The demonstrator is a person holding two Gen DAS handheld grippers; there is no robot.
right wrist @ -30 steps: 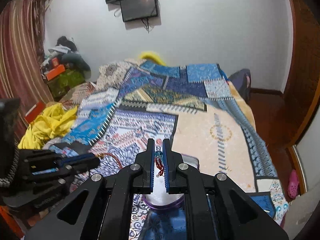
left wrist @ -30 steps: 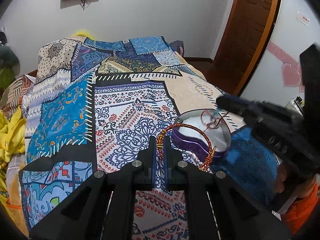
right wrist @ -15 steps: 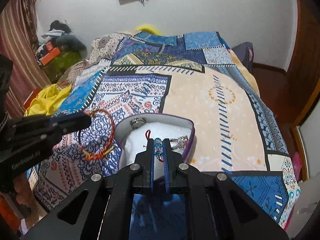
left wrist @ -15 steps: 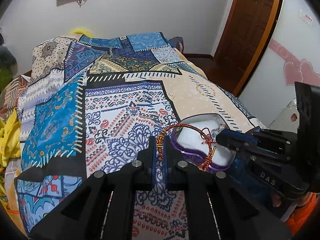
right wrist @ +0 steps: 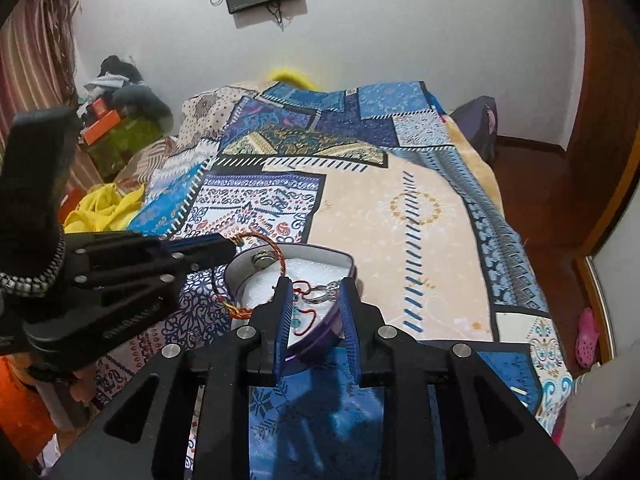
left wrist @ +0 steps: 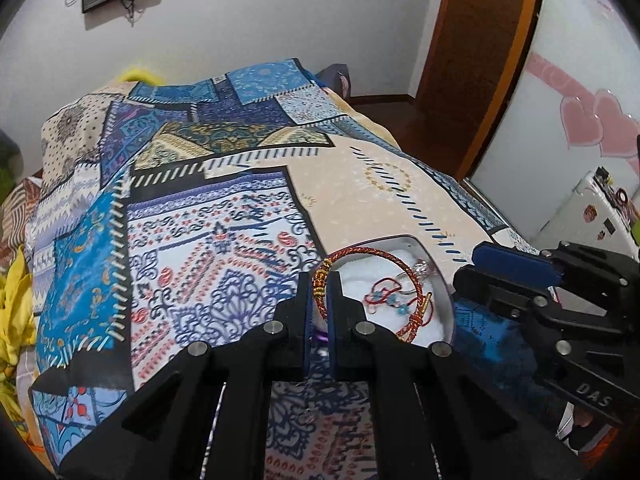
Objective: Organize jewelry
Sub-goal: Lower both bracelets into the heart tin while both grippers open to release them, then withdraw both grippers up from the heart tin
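Note:
A purple heart-shaped jewelry box (right wrist: 320, 340) with white lining (left wrist: 360, 280) sits open on the patchwork bedspread. My left gripper (left wrist: 319, 292) is shut on a red and gold braided bangle (left wrist: 376, 254), holding it over the box's left rim; the bangle also shows in the right wrist view (right wrist: 276, 250). My right gripper (right wrist: 314, 312) is open just over the box. A red cord bracelet with blue beads (right wrist: 302, 314) lies in the box between its fingers, beside a silver ring (right wrist: 322, 294). Another ring (right wrist: 262, 259) lies at the box's back.
The bedspread (right wrist: 400, 216) covers the whole bed. Yellow cloth (right wrist: 104, 208) and clutter lie off its left side. A wooden door (left wrist: 480, 40) and bare floor (right wrist: 536, 184) are to the right, with a white appliance (left wrist: 592, 216) near the bed's corner.
My right gripper has opened and let the red cord bracelet drop into the box. My left gripper has carried the bangle closer, over the box's rim.

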